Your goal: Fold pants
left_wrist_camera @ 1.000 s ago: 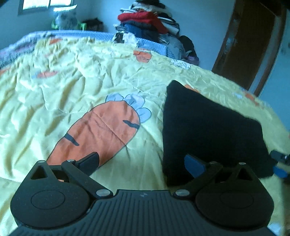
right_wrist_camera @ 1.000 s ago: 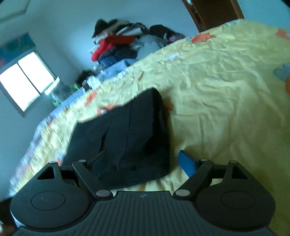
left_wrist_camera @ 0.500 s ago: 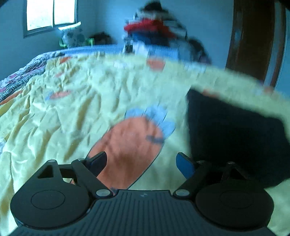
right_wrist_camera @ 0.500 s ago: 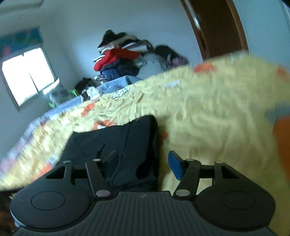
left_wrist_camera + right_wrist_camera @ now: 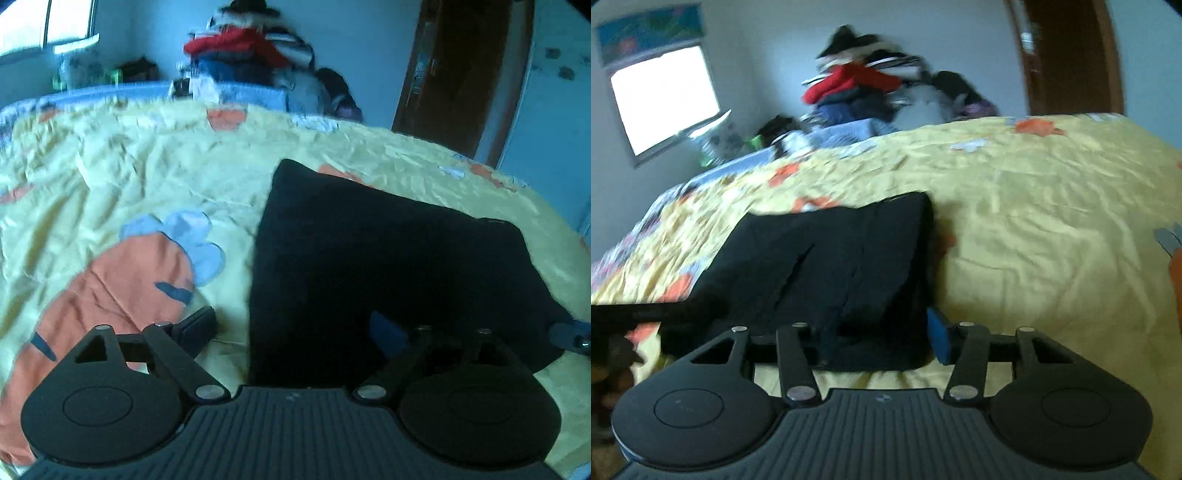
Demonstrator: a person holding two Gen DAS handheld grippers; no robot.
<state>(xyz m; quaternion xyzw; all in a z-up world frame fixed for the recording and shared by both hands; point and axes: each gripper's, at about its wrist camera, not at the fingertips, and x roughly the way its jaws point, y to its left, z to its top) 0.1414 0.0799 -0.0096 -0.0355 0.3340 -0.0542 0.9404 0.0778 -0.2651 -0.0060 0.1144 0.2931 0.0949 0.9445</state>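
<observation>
Left wrist view: the black pants (image 5: 388, 258) are seen folded into a compact block, lying flat on the yellow bedspread (image 5: 147, 177), just right of a large carrot print (image 5: 110, 291). The left gripper (image 5: 291, 328) is held spread wide over the near left corner of the pants; its left finger (image 5: 195, 328) is over the bedspread, its blue-padded right finger (image 5: 388, 332) over the dark cloth. Nothing is clamped between them. At the right edge, a tip of the other gripper (image 5: 570, 334) is glimpsed by the pants' near right corner. A pile of clothes (image 5: 251, 55) and a brown door (image 5: 458, 74) are noted beyond the bed.

Right wrist view: the pants (image 5: 831, 266) are seen left of centre on the bedspread (image 5: 1034, 221), creases visible on top. The right gripper (image 5: 882, 332) is held apart, straddling the near right edge of the pants; the blue pad (image 5: 938, 336) sits just beside that edge. No cloth is pinched. A bright window (image 5: 661, 99) and the blurred pile of clothes (image 5: 857, 85) are noted behind.
</observation>
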